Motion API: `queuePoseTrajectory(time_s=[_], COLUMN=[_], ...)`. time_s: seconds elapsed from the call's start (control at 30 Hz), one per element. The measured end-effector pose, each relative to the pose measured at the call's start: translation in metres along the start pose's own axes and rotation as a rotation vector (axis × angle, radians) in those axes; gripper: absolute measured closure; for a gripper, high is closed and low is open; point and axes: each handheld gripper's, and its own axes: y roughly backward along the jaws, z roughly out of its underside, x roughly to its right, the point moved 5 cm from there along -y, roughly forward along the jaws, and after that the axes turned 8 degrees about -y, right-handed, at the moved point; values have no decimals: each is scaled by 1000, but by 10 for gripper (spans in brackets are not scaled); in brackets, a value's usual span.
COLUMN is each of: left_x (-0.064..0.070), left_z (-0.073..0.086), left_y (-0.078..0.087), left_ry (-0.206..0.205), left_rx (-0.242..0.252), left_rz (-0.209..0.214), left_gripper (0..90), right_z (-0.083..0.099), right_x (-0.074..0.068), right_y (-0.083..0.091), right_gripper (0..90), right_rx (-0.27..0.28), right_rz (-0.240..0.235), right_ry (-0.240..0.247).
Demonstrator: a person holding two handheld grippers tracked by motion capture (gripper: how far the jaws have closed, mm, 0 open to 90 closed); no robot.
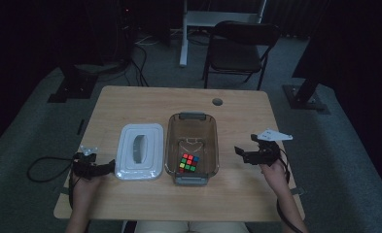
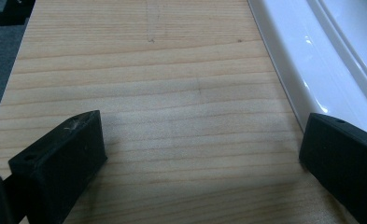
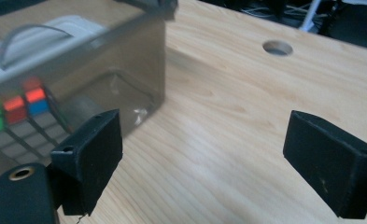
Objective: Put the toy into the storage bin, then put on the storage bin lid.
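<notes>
Cube (image 1: 188, 163), its faces a mix of red, green, blue and yellow squares, sits on the floor of the clear bin (image 1: 171, 145) at the middle of the table (image 1: 130, 104), toward the bin's near end. Just left of the bin, nearly touching it, lies the white lid (image 1: 125, 160), handle side up. The left gripper (image 1: 108, 166) rests on the table just left of the lid, jaws wide apart and holding nothing; its own view shows the lid's glossy rim (image 2: 302, 60) running past the right-hand jaw, a closeness the high view blurs. The right gripper (image 1: 241, 154) hovers to the right of the bin, apart from it, jaws likewise spread wide and empty. Its view looks through the bin's tinted wall (image 3: 125, 60) at the cube (image 3: 17, 121), whose lower part is cut off behind the near jaw, and catches the lid's handle (image 3: 29, 35) beyond the bin. A round hole (image 3: 277, 47) in the table shows past the bin's far end. Whether the left gripper's jaw touches the lid cannot be told.
</notes>
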Motion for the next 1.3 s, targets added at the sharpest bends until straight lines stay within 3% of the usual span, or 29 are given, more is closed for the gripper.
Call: queuePoseTrajectory(time_s=[0.17,0.2,0.33,0.53,0.77,0.83,1.3], left_x=[0,0,0,0,0,0,0], left_z=[0,0,0,0,0,0,0], left_y=[0,0,0,0,0,0,0], left_ry=[0,0,1,0,0,0,4], left_rx=[0,0,1,1,0,0,-1], left_rz=[0,0,-1,-1,0,0,-3], left_gripper=[8,8,8,8,8,8,8], right_z=[15,32,56,78,82,83,83], right_x=[5,6,9,12,12,12,13], right_y=[-2,-8,-18,-23,-26,-28,-29], right_gripper=[116,116,116,116,116,116,115], right_rx=[-4,-30,-91,-140,-166,-190,-196], right_rz=[19,55,95,148,213,209,201], right_ry=[-31,-41,-53,-72,-78,-83,-90])
